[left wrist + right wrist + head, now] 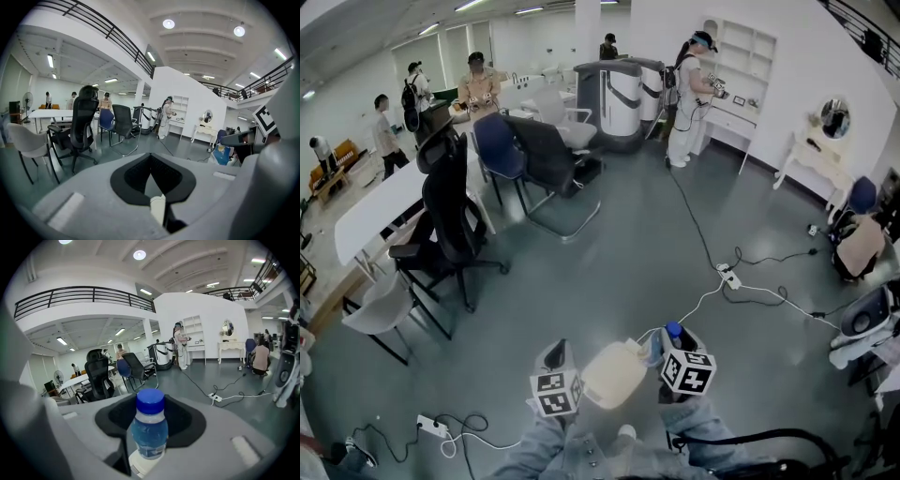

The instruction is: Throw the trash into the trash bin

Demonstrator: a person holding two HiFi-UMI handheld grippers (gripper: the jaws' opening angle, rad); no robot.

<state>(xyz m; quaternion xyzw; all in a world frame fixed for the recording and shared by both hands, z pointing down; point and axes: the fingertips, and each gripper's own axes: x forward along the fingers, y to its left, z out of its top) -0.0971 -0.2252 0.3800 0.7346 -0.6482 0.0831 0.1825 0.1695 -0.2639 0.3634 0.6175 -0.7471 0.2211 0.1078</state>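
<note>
The right gripper [151, 414] is clamping an upright blue-capped bottle [150, 431] between its jaws. The left gripper [151, 163], jaws nearly together, is pinching a thin cream-coloured piece [158, 208]. Both grippers are hanging side by side above the grey floor [609, 262].

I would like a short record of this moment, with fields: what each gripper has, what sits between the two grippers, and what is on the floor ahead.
left gripper: fingers together; only a small pale piece shows low between them, and I cannot tell what it is
right gripper: fingers closed on an upright blue-capped bottle
between grippers: pale rounded object; what holds it is unclear
floor ahead: power strip with cables; black office chair to the left
</note>
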